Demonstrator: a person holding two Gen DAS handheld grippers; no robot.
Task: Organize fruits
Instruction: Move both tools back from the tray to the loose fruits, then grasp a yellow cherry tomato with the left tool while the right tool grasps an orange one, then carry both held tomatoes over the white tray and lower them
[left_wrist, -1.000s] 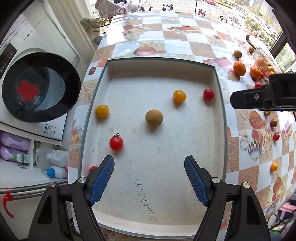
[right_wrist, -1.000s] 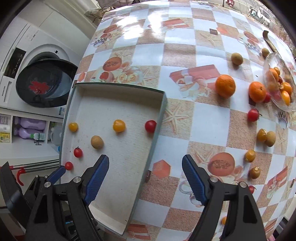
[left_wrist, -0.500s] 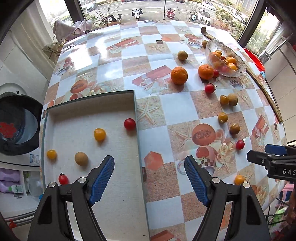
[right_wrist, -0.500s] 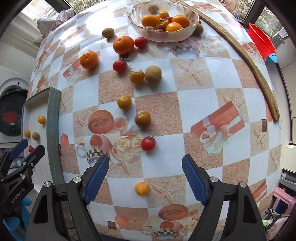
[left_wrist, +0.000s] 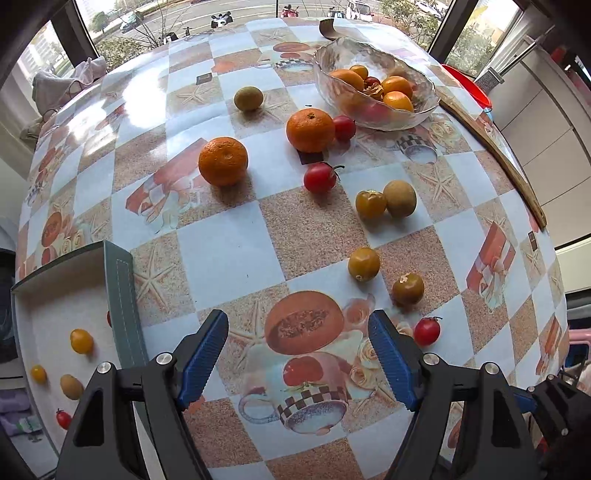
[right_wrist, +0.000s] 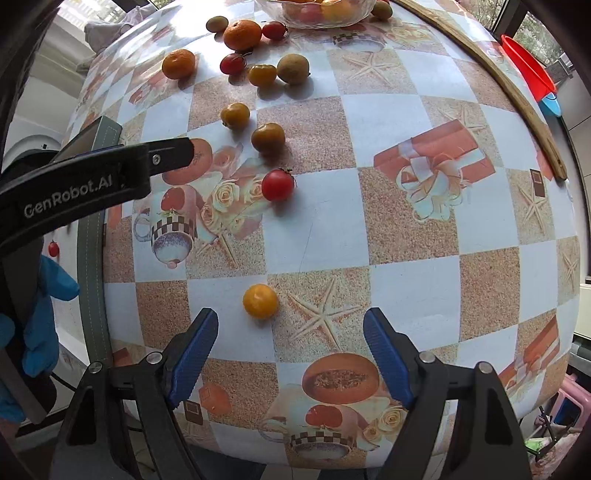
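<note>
The left tool (left_wrist: 297, 356) is pointing steeply down, its blue-padded jaws standing wide apart with nothing between them, low in its own view. The right tool (right_wrist: 290, 354) is pointing straight down, jaws likewise spread and empty. At the left edge of the right wrist view, a blue-gloved hand (right_wrist: 35, 325) is gripping the left tool's handle.

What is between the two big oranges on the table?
Nothing. In the left wrist view, only bare tablecloth lies between the near orange and the far orange.
</note>
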